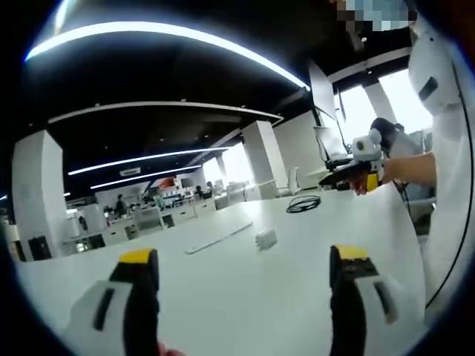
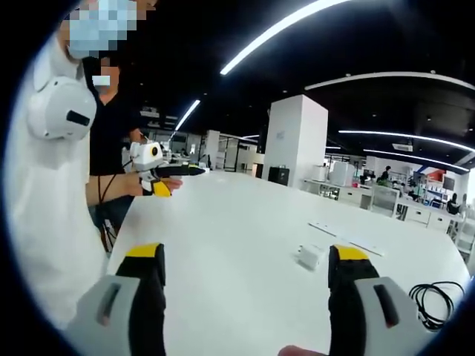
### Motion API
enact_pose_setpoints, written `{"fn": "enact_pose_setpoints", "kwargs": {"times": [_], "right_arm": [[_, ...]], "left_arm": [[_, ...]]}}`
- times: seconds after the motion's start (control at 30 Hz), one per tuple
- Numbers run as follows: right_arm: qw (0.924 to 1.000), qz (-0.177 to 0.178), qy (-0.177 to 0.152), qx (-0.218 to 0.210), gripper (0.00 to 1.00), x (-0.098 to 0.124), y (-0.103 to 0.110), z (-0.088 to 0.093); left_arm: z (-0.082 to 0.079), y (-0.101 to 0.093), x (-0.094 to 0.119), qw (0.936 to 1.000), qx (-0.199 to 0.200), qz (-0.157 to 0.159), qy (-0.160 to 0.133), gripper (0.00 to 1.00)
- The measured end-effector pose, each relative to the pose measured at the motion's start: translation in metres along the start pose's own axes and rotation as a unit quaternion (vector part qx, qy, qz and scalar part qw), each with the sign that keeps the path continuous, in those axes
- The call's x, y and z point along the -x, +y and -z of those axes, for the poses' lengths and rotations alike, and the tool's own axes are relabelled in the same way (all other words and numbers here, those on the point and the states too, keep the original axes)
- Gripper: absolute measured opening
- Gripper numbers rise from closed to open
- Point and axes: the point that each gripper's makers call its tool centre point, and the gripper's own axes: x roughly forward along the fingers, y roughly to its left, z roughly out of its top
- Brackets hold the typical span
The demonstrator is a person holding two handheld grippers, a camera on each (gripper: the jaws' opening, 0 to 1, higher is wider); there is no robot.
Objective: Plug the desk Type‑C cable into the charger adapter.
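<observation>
A small white charger adapter (image 1: 266, 238) (image 2: 309, 256) lies on the white table (image 1: 297, 289) (image 2: 223, 237). A coiled black cable (image 1: 303, 203) (image 2: 438, 300) lies apart from it, farther back in the left gripper view and at the right edge of the right gripper view. My left gripper (image 1: 243, 259) is open above the table, short of the adapter, with nothing between its yellow-tipped jaws. My right gripper (image 2: 246, 256) is open too, the adapter just inside its right jaw line but farther off. Each gripper also appears in the other view, held in a hand: right gripper (image 1: 356, 172), left gripper (image 2: 159, 172).
A flat white strip (image 1: 219, 237) (image 2: 323, 228) lies on the table beside the adapter. The person (image 2: 52, 185) stands at the table's edge. Office desks, white pillars (image 2: 297, 137) and other people are far behind.
</observation>
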Motion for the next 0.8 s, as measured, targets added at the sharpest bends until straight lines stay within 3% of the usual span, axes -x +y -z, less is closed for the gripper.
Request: {"fn": "enact_pose_setpoints", "kwargs": {"times": [0.8], "right_arm": [[1.0, -0.002, 0.0, 0.002, 0.92, 0.0001, 0.0023, -0.0024]], "left_arm": [[-0.003, 0.0016, 0.0029, 1.0, 0.0, -0.004, -0.005, 0.96]]}}
